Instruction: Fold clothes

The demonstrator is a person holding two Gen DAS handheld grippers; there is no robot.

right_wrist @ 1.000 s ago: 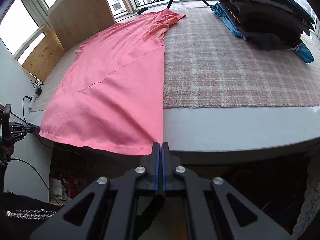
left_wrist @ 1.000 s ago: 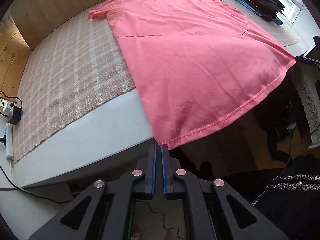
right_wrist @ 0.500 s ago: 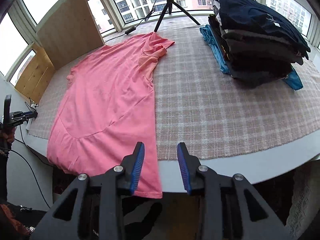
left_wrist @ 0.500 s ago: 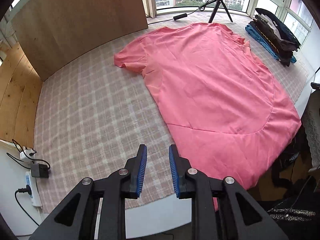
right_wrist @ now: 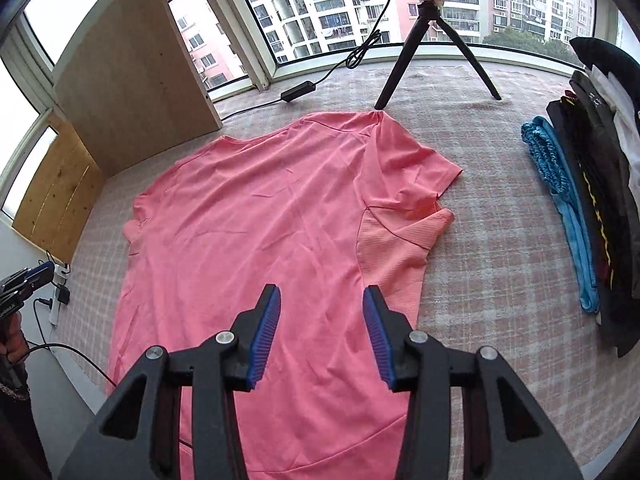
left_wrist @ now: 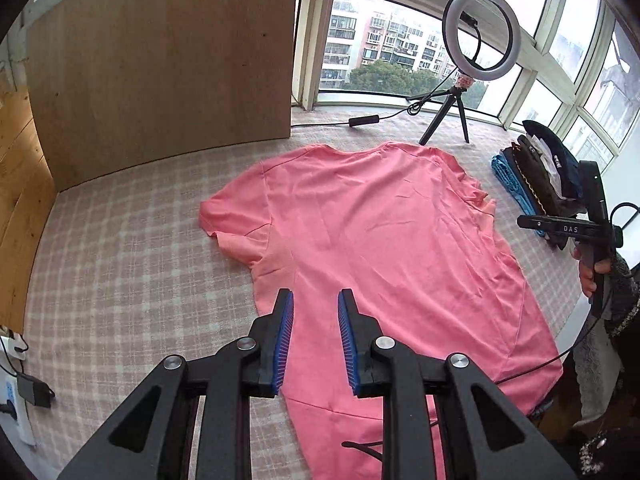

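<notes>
Checked pink-and-white cloth (left_wrist: 120, 280) over a wide surface by tall windows, with a ring light on a tripod (left_wrist: 480, 36) at the far edge and a wooden board (left_wrist: 160, 60) standing to the left; one pink T-shirt (left_wrist: 380, 240) spread flat on the cloth, collar toward the windows, hem toward the near edge and partly hanging over it; both short sleeves counted, one lying flat at the left, one slightly crumpled at the right (right_wrist: 408, 208); no fold visible on it yet, so probably only the spreading done and all folding left; one pile of clothes (right_wrist: 592, 208) at the right side, well apart from the shirt, mostly dark with a blue piece at the bottom, perhaps folded already, number of pieces not countable; two grippers; left gripper (left_wrist: 315, 336) above the shirt's left part, jaws parted a little, nothing between them; right gripper (right_wrist: 322, 332) above the shirt's right part, jaws opening, wider than the left, also empty.
</notes>
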